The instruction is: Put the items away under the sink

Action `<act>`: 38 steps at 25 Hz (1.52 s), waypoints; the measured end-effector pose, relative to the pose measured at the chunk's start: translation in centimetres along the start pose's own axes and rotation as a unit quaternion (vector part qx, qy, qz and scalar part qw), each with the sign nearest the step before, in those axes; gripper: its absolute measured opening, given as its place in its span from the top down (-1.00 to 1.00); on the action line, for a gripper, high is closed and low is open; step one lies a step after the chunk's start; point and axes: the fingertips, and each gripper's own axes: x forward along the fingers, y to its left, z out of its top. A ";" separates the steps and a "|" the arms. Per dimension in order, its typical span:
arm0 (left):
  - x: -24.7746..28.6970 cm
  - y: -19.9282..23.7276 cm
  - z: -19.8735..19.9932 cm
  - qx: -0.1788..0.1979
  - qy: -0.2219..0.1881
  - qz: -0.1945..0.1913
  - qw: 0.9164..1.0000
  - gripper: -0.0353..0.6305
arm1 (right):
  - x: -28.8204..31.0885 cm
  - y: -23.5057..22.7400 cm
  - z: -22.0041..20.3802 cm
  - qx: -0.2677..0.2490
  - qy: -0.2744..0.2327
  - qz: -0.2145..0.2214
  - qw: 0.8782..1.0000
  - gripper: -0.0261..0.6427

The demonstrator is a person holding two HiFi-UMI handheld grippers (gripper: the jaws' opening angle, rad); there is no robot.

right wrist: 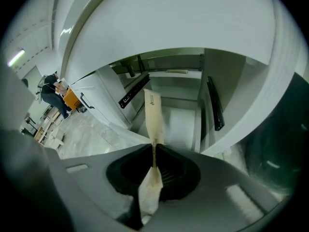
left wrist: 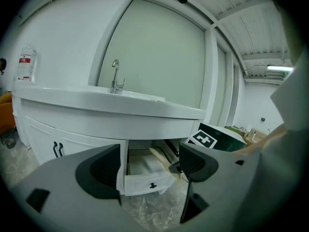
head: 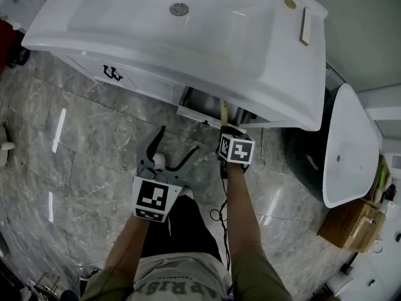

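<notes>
Right gripper [right wrist: 154, 153]: your fingers are pressed together on the narrow cream packet [right wrist: 152, 114]. They pinch it low on its length, so most of it stands out past the tips and a crumpled tail hangs back toward you.
Why this hold: I judge the end grip lets the packet's free end enter the opening first, while your fingers stay outside it.
Packet, from above: in the head view the narrow cream packet [head: 223, 110] sticks out beyond the right gripper [head: 225, 129], aimed at the gap under the basin.
Left gripper [left wrist: 150, 167]: your fingers are spread with nothing between them. Only the drawer front shows through the gap, well beyond the tips. The hand looks kept free beside the right gripper, perhaps for the drawer.
Left gripper, from above: the left gripper [head: 180, 140] is over the floor, just beside the right one.
Open drawer [right wrist: 182, 124]: it is pulled out below the sink, ahead of and below your right fingertips. The packet's tip points at its white bottom and does not touch it.
Stage: the packet is carried but not yet put away, and lowering it into the drawer looks like what remains.
Sink top [head: 263, 61]: beyond the fingers, a second beige stick [head: 304, 27] lies on the far rim.
</notes>
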 end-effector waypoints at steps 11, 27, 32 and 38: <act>3.6 2.0 -1.9 0.008 -0.023 -0.016 1.000 -0.19 | 2.3 -0.6 3.9 -0.068 -0.053 -0.028 0.996 0.82; 6.4 3.2 -4.0 0.033 -0.014 -0.026 0.999 -0.19 | 6.2 2.0 6.6 -0.345 -0.084 -0.034 0.934 0.82; 7.2 2.8 -4.6 0.047 -0.003 -0.034 0.998 -0.19 | 8.1 1.8 6.5 -0.386 -0.044 -0.009 0.921 0.82; 7.7 2.7 -6.3 0.058 0.027 -0.039 0.997 -0.20 | 9.6 1.0 6.6 -0.421 -0.005 -0.001 0.907 0.82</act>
